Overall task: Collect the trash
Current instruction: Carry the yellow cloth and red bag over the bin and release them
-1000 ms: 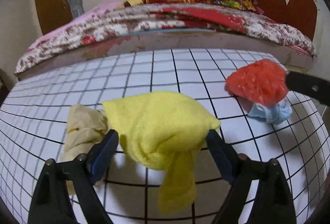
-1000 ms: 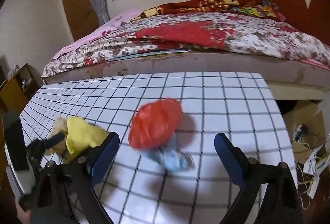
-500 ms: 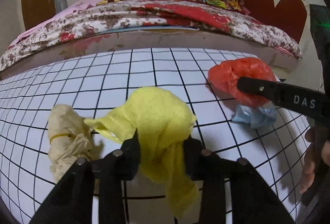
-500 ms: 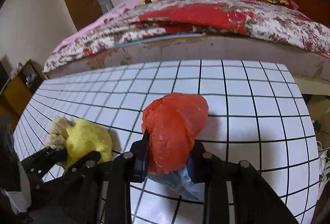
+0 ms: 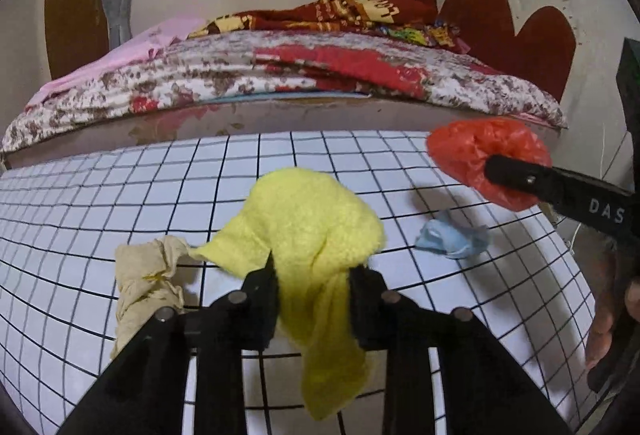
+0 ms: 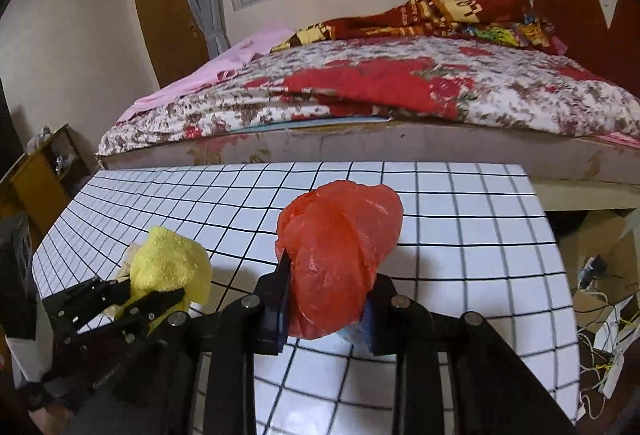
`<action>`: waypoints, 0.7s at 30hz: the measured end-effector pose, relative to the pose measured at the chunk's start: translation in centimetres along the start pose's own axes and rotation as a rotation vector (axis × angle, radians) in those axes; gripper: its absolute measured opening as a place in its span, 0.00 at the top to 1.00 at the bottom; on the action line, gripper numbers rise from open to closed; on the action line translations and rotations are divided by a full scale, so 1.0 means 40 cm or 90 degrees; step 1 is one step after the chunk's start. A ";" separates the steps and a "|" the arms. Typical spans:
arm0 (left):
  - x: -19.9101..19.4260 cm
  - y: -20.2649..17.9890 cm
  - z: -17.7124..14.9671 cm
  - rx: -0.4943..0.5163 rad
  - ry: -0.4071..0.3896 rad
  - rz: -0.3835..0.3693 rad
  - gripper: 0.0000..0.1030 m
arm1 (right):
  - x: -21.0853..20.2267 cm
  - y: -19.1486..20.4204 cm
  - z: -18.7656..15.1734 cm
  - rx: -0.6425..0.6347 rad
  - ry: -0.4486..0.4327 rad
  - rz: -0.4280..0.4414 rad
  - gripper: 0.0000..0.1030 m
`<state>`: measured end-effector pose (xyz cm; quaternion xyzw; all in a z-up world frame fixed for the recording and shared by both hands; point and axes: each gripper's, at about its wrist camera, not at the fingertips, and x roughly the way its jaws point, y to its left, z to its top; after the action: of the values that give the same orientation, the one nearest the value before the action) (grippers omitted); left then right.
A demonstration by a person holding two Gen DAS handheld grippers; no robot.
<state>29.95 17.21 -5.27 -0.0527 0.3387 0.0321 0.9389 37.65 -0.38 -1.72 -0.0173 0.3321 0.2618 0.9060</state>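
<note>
My left gripper (image 5: 314, 275) is shut on a yellow cloth (image 5: 316, 227) and holds it above the white grid table (image 5: 120, 195); the cloth's tail hangs down. My right gripper (image 6: 328, 291) is shut on a red plastic bag (image 6: 340, 235) and holds it off the table. The bag also shows in the left wrist view (image 5: 476, 155), raised at the right. A crumpled beige cloth (image 5: 144, 283) lies on the table at the left. A crumpled light blue scrap (image 5: 452, 239) lies on the table under the red bag. The yellow cloth also shows in the right wrist view (image 6: 168, 267).
A bed with a floral cover (image 6: 380, 91) runs along the table's far edge. The table's right edge (image 6: 556, 243) drops to the floor, with cables and a box (image 6: 600, 275) beside it. A wooden shelf (image 6: 36, 171) stands at the left.
Both grippers closed from open, the left on the yellow cloth, the right on the red bag. Both have since lifted their loads; the blue scrap now lies uncovered on the table.
</note>
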 end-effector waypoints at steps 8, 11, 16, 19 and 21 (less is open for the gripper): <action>-0.070 -0.033 -0.005 0.002 -0.025 -0.042 0.75 | -0.158 -0.043 -0.043 0.008 -0.020 -0.025 0.72; -0.100 -0.060 -0.011 0.010 -0.029 -0.058 0.75 | -0.227 -0.054 -0.068 0.002 -0.031 -0.038 0.72; -0.162 -0.112 -0.029 0.030 -0.037 -0.076 0.76 | -0.362 -0.085 -0.110 0.013 -0.056 -0.054 0.72; -0.212 -0.146 -0.041 0.043 -0.046 -0.085 0.76 | -0.443 -0.098 -0.137 0.027 -0.071 -0.062 0.72; -0.249 -0.169 -0.049 0.053 -0.053 -0.090 0.75 | -0.500 -0.104 -0.159 0.035 -0.083 -0.066 0.72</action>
<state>21.71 10.00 0.13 -0.0359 0.2958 -0.0461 0.9534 23.04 -14.52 4.96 0.0075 0.2783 0.2057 0.9382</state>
